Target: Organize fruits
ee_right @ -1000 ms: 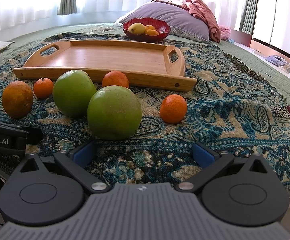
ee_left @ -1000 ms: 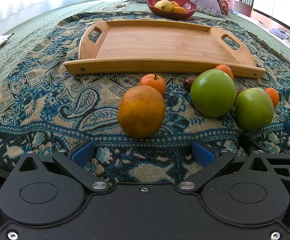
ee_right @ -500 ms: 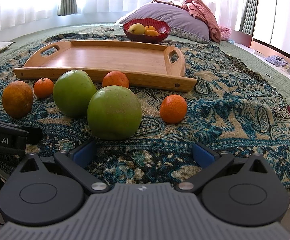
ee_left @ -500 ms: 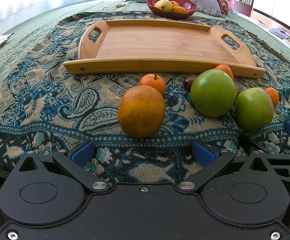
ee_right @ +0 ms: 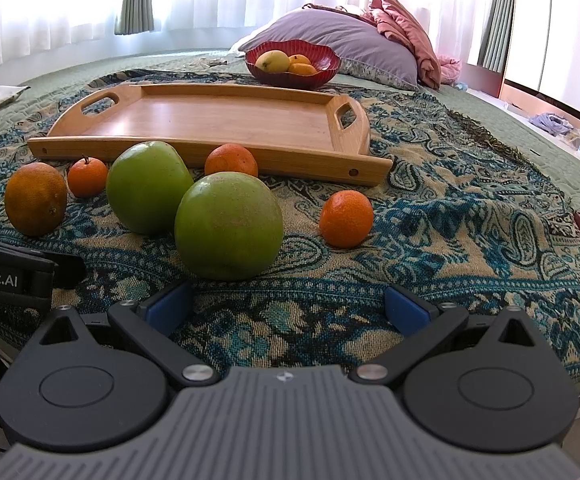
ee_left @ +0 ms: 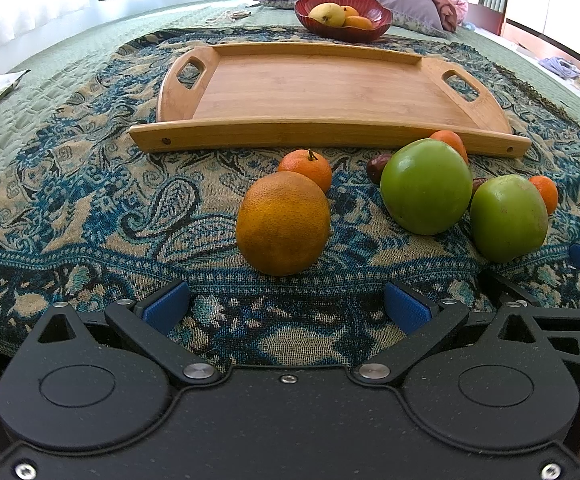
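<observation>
A large orange [ee_left: 283, 223] lies on the patterned blanket just ahead of my left gripper [ee_left: 285, 308], which is open and holds nothing. Behind it sits a small tangerine [ee_left: 306, 168]. Two green apples [ee_left: 426, 186] [ee_left: 508, 217] lie to its right, with dark dates [ee_left: 378, 167] and more tangerines behind them. In the right wrist view the nearer green apple [ee_right: 228, 226] sits close in front of my right gripper [ee_right: 285, 308], also open and empty; a tangerine [ee_right: 346, 219] lies to its right. The wooden tray [ee_left: 330, 130] [ee_right: 209, 148] stands empty beyond the fruit.
A red bowl [ee_left: 370, 32] [ee_right: 318, 76] holding yellow and orange fruit rests at the far end beside a purple pillow [ee_right: 350, 46]. The blanket [ee_right: 470, 220] covers a green bedspread. The left gripper's body [ee_right: 9, 276] shows at the right view's left edge.
</observation>
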Available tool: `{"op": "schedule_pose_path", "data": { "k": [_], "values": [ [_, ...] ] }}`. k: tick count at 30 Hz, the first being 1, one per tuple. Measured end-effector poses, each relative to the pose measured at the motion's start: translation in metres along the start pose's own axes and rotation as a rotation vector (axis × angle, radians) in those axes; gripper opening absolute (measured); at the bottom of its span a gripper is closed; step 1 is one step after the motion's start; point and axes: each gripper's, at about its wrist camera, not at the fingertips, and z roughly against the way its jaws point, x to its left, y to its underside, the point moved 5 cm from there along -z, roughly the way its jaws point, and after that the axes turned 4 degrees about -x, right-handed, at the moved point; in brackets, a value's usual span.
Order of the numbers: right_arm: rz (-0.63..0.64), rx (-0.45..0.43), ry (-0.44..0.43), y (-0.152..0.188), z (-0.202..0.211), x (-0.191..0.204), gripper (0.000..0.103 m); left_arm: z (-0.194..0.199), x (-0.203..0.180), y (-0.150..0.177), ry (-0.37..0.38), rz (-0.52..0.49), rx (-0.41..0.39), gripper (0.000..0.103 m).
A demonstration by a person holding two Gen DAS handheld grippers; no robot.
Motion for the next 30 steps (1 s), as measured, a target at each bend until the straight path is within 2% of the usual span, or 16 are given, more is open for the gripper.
{"op": "schedule_pose_path", "data": {
  "k": [5, 13, 18, 24, 27, 30],
  "values": [
    [0.003, -0.043, -0.017, 0.005, 0.004, -0.002, 0.103, 0.006, 0.0, 0.005, 0.011, 0.017, -0.029, 0.103],
    [0.008, -0.05, 0.0, 0.005, 0.003, 0.0, 0.103, 0.012, -0.004, 0.002, -0.007, 0.003, -0.056, 0.103],
    [-0.031, -0.068, -0.024, 0.001, 0.011, -0.004, 0.103, 0.022, 0.0, -0.002, 0.003, 0.027, -0.133, 0.103],
    [0.039, -0.196, -0.059, -0.005, 0.029, 0.01, 0.101, 0.03, -0.005, -0.01, 0.008, -0.019, -0.223, 0.1],
    [0.077, -0.237, -0.05, -0.01, 0.03, 0.018, 0.095, 0.03, -0.009, -0.014, -0.005, -0.043, -0.274, 0.095],
    [0.067, -0.235, -0.042, -0.012, 0.025, 0.019, 0.091, 0.03, -0.012, -0.017, 0.006, -0.077, -0.307, 0.091]
  ]
}}
